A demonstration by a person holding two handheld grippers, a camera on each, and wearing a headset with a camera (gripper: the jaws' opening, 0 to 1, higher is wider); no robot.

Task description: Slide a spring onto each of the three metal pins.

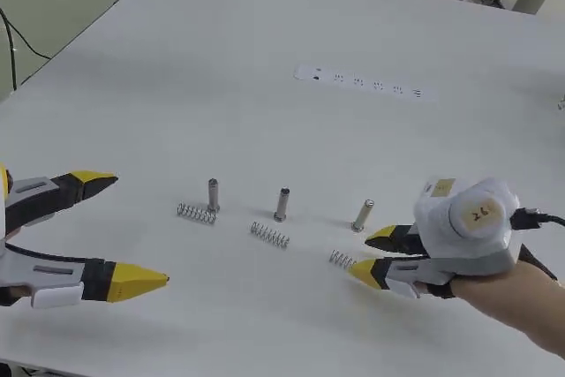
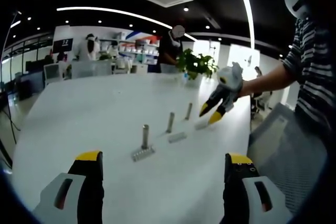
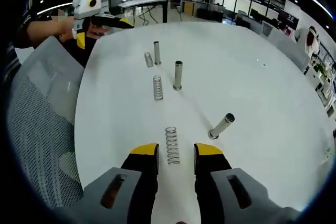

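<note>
The worktop carries three metal pins, three springs and one power strip, and over it are two grippers, the left gripper and the right gripper.
</note>
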